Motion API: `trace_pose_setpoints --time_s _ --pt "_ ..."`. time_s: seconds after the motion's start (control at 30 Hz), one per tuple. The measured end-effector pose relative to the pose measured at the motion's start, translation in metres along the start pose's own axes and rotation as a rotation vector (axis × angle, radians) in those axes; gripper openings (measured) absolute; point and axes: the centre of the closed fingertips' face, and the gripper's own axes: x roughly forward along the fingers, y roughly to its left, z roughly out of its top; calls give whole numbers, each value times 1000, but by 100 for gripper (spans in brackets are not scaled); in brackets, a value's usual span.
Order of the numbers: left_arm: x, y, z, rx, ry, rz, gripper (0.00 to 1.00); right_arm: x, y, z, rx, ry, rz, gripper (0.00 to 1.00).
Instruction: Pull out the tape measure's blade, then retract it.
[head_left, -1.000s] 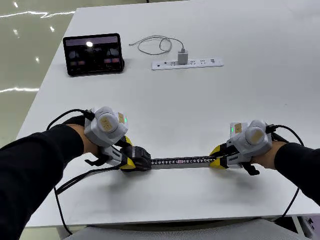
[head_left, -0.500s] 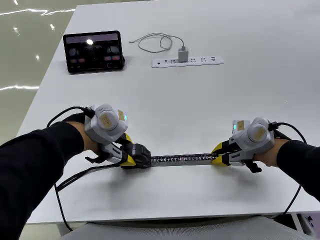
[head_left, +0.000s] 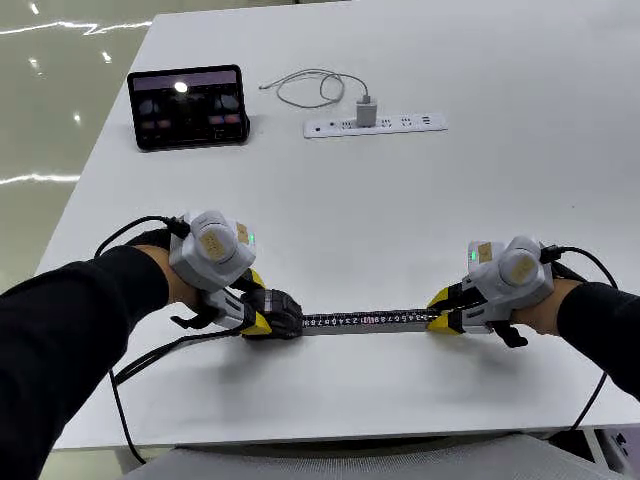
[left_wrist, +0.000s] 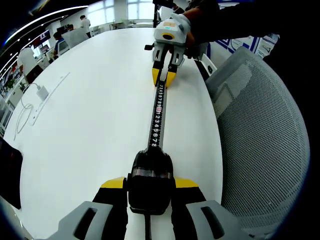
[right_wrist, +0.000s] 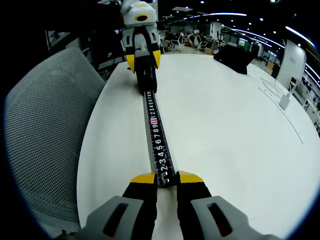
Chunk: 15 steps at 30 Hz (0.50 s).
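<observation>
Since a second ago the right gripper (head_left: 437, 318) has been carried a little further to the right, so that slightly more of the narrow grey metal blade (head_left: 365, 320) with black numerals is drawn out. The left gripper (head_left: 262, 312) has been kept in place on the wide white table (head_left: 400, 220).

At the far left of the table a dark tablet with a lit screen (head_left: 187, 105) is propped, well apart from the work. Nearer the front edge the left gripper is held low, and its yellow-tipped jaws are closed against the two sides of the black tape measure case (head_left: 282, 313). In the left gripper view the case is seen between the jaw tips, gripped on both flanks, with its mouth pointing away from the gripper. From that mouth the blade is laid flat on the table, running rightward in a straight line, numerals up. Beyond it, toward the far middle of the table, a white power strip (head_left: 375, 126) is seen with a white charger (head_left: 366, 112) plugged into it and a looped white cable (head_left: 305, 88) beside it.

At the blade's right end the right gripper's jaws are nearly shut — pinched on the blade's tip from either edge, as the right gripper view shows. The two grippers are faced toward each other, joined by the blade. A grey mesh chair back (right_wrist: 45, 130) is seen at the table's near edge.
</observation>
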Motion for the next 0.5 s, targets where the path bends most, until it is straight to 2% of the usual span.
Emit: trace_pose_setpoints --time_s 0.5 --pt "0 -1 1 -4 -2 4 29 -8 1 -4 4 1 -3 9"
